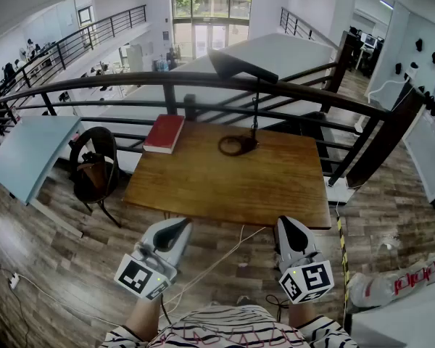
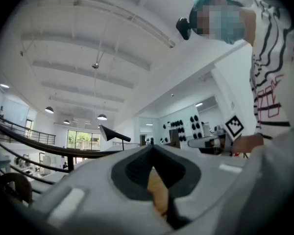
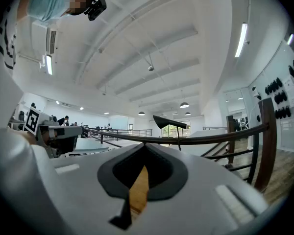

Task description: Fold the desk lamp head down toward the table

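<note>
Wooden table (image 1: 225,187) sits against a railing (image 1: 130,85). The desk lamp (image 1: 238,65) stands at the table's far edge, its head raised, with a dark loop at its foot, perhaps its cord. A red book (image 1: 164,133) lies far-left. The left gripper (image 1: 180,227) and right gripper (image 1: 288,223) hover by the near edge, jaws pressed together, empty.

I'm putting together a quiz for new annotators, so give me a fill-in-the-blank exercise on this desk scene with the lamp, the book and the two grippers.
1. The book on the wooden table is ___ in colour.
2. In the head view, the desk lamp stands to the ___ of the book.
3. The left gripper and the right gripper both have their jaws ___, with nothing held.

Missing words: red; right; shut.
</note>
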A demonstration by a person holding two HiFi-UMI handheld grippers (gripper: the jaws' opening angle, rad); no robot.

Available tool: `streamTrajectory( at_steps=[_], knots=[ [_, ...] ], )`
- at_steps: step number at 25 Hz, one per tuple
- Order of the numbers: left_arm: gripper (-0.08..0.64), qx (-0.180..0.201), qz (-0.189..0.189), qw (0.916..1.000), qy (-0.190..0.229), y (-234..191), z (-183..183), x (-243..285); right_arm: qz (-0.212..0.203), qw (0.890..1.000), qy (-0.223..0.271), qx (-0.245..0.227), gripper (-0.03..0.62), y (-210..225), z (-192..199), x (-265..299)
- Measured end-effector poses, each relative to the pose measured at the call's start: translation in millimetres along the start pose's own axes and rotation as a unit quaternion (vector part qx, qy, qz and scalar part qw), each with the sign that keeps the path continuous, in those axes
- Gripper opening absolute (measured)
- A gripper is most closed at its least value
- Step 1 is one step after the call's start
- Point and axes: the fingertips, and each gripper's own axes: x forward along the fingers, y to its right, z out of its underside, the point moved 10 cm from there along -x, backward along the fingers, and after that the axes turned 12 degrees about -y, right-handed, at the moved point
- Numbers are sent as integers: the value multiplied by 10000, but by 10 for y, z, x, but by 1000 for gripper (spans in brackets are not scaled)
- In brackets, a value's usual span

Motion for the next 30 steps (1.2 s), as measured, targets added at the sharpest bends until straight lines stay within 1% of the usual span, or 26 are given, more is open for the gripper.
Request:
streamTrajectory(
  at_steps=[7, 10, 15, 18, 19, 21, 22, 24, 27, 30],
  knots=[
    [2, -79, -61, 9999, -46, -32, 80, 41, 17, 10000, -36, -65, 2, 5, 46, 10],
    [3, -136, -18, 9999, -46, -64, 124, 147, 17, 10000, -33, 3, 3, 95, 71, 75],
    [3, -172, 87, 9997, -167, -146, 219, 415, 147, 9999, -20, 69, 5, 286, 113, 280],
    [5, -255, 61, 9993, -274, -274, 288, 647, 123, 9999, -96, 44, 55, 436, 146, 507],
    [6, -297, 39, 9991, -308, -319, 310, 741, 107, 9999, -120, 45, 61, 508, 156, 589],
    [88, -364, -24, 9987, -368, -410, 340, 947, 89, 9998, -177, 91, 106, 680, 168, 762],
    [97, -382, -54, 9985, -392, -456, 347, 1058, 103, 9996, -210, 139, 148, 778, 166, 848],
    [100, -395, -103, 9983, -407, -548, 337, 1301, 136, 9993, -259, 215, 186, 999, 141, 1015],
    [142, -376, -228, 9983, -373, -677, 283, 1702, 65, 9994, -291, 198, 214, 1375, 101, 1269],
    [166, -440, -301, 9979, -362, -799, 260, 2096, -36, 9993, -344, 169, 218, 1728, 73, 1525]
  ],
)
